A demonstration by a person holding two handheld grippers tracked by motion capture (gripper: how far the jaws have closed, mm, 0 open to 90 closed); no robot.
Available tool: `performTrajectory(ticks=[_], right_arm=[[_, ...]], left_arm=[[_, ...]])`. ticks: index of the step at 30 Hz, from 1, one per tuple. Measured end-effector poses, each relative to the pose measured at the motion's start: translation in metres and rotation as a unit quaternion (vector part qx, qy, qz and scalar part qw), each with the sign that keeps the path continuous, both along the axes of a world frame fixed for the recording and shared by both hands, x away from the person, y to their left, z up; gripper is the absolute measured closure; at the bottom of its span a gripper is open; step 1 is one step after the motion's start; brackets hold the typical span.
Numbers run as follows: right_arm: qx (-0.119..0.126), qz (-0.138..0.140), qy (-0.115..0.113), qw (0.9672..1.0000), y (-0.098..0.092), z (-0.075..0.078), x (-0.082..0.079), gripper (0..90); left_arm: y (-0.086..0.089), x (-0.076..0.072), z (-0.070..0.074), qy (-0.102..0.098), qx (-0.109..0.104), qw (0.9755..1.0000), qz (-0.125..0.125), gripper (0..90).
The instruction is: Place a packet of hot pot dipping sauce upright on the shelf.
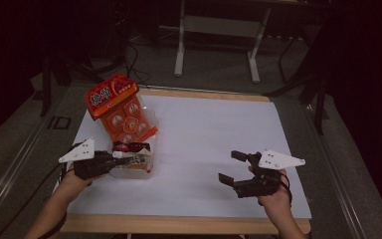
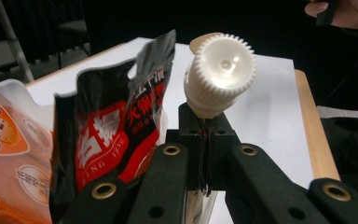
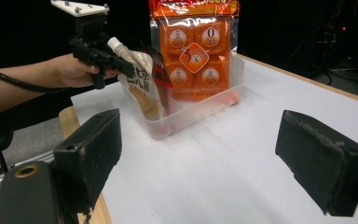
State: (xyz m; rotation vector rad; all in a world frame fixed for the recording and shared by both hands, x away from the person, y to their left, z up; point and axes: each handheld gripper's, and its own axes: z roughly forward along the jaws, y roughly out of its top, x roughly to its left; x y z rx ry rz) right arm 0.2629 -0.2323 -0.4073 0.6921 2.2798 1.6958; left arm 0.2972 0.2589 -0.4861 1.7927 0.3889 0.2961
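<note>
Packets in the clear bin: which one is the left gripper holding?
The pale pouch with the white screw cap, pinched below its spout by the left gripper. The orange packet and red-black packet stand free.

The tall orange plastic packet [image 1: 121, 108] bears white characters on a red top band and round cream badges over orange squares. Beside it, the glossy red-and-black foil sachet [image 2: 116, 126] carries white and red lettering. The cream squeeze pouch with a white ribbed cap [image 2: 220, 70] shows pale yellow-brown print low down. The clear plastic tub [image 3: 200, 112] looks faintly frosted. The bench [image 1: 209, 144] has a white sheet edged in light wood. Both grippers, the left gripper [image 1: 110, 158] and the right gripper [image 1: 233, 167], are matte black with pale grey plates.
</note>
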Motion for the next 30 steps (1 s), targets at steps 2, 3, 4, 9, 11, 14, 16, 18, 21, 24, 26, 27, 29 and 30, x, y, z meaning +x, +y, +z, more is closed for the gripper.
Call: performTrajectory(ticks=[2,3,4,9,11,14,16,18,21,24,26,27,29,30], right_arm=[[0.002,0.001,0.002,1.0,0.0,0.0,0.0,14.3],[0.002,0.002,0.002,1.0,0.0,0.0,0.0,14.4],[0.001,0.002,0.002,1.0,0.001,0.0,0.0,14.3],[0.0,0.006,0.001,1.0,0.002,0.0,-0.001,14.3],[0.001,0.005,0.002,1.0,0.001,0.0,0.0,14.3],[0.001,0.005,0.004,1.0,0.001,-0.001,0.0,14.3],[-0.001,0.007,0.005,1.0,0.002,-0.001,0.0,14.4],[-0.001,0.008,0.005,1.0,0.002,-0.001,0.0,14.4],[-0.003,0.01,0.007,0.9999,0.003,-0.002,0.0,14.4],[-0.003,0.013,0.007,0.9999,0.004,-0.002,0.0,14.4],[-0.003,0.012,0.007,0.9999,0.003,-0.001,0.0,14.4],[-0.003,0.012,0.007,0.9999,0.003,-0.001,0.0,14.4],[-0.002,0.012,0.007,0.9999,0.003,-0.001,0.0,14.4],[-0.001,0.011,0.007,0.9999,0.003,-0.001,0.0,14.4]], left_arm=[[0.001,0.0,-0.001,0.001,-0.003,1.0,0.0,87.4],[0.002,0.0,-0.001,0.002,-0.005,1.0,-0.001,87.0],[0.003,0.0,-0.001,0.004,-0.005,1.0,-0.001,86.4],[0.004,-0.001,0.003,0.017,-0.002,0.9997,0.018,75.8],[0.004,-0.001,0.005,0.015,0.0,0.9996,0.023,70.9],[0.003,-0.004,0.014,0.012,0.007,0.9991,0.039,59.5],[0.003,-0.005,0.018,0.017,0.001,0.9991,0.04,55.9],[0.003,-0.005,0.022,0.015,0.001,0.9989,0.045,53.1],[0.003,-0.005,0.029,0.016,0.0,0.9985,0.052,47.4],[0.002,-0.006,0.035,0.006,-0.005,0.9984,0.057,47.3],[0.001,-0.007,0.041,0.006,-0.005,0.9985,0.054,46.9],[0.001,-0.007,0.041,0.006,-0.005,0.9985,0.054,46.4],[-0.001,-0.008,0.045,0.007,-0.002,0.9983,0.058,45.4],[-0.002,-0.008,0.047,0.007,-0.003,0.9983,0.059,45.4]])
